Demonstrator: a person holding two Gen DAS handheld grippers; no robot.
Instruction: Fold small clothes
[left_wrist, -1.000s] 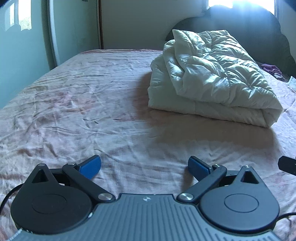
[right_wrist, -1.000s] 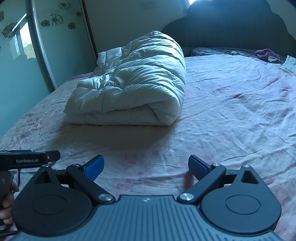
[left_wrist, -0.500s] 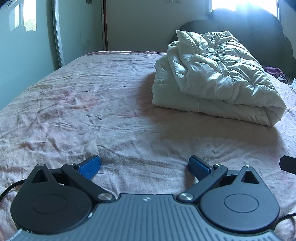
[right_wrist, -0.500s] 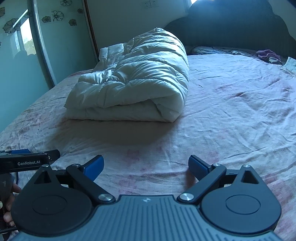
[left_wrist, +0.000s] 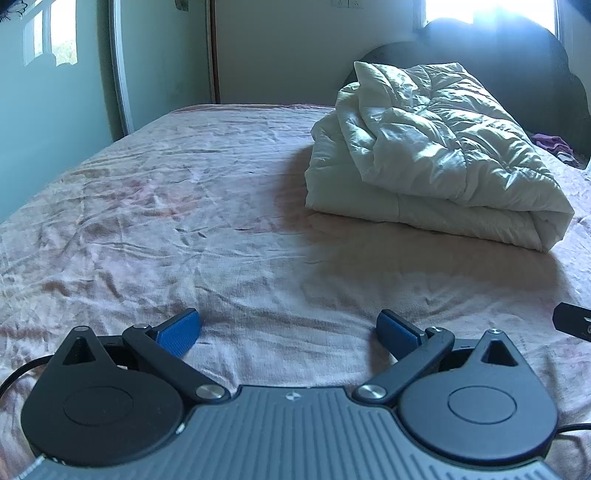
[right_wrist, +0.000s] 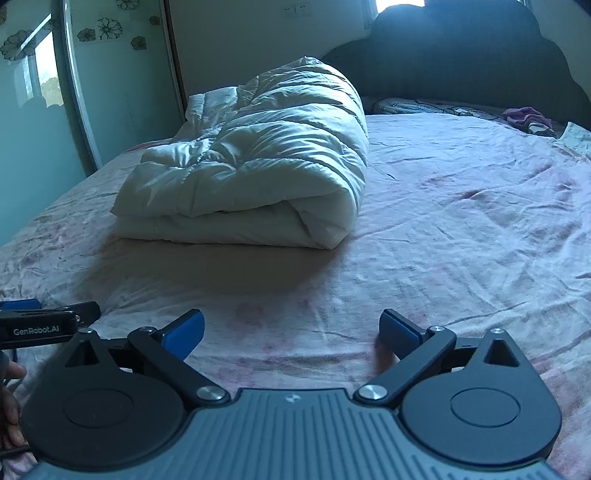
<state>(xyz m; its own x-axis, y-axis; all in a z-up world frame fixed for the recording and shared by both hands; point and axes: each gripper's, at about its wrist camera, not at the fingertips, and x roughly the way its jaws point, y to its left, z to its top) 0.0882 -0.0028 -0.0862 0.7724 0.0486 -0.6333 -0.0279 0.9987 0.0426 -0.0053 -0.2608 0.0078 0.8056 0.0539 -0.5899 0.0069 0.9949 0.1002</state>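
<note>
Left tool (left_wrist: 288, 328): we hold it low over the bed, its blue fingers (left_wrist: 179, 332) spread wide with nothing between them.
Right tool (right_wrist: 291, 328): we hold it low over the bed too, fingers (right_wrist: 399, 332) spread wide and gripping nothing.
Tools together: side by side; the left one's dark tip shows at the left edge of the right wrist view, and the right one's tip at the right edge of the left wrist view.
Bed (left_wrist: 184, 221): covered by a wrinkled pink sheet, bare cloth right under both tools.
Quilt (right_wrist: 258, 170): a white puffy quilt, folded into a thick bundle, lying on the sheet well ahead of both tools, to the right in the left wrist view (left_wrist: 436, 155) and to the left in the right wrist view.
Small clothes: a purple garment (right_wrist: 524, 116) lies crumpled near the headboard, far from both tools; we also catch it in the left wrist view (left_wrist: 552, 142). We cannot tell what kind of garment it is.
Headboard (right_wrist: 461, 59): dark, with a wavy top, behind the quilt.
Wardrobe door (right_wrist: 110, 74): pale, with flower prints, standing at the left side of the bed.
</note>
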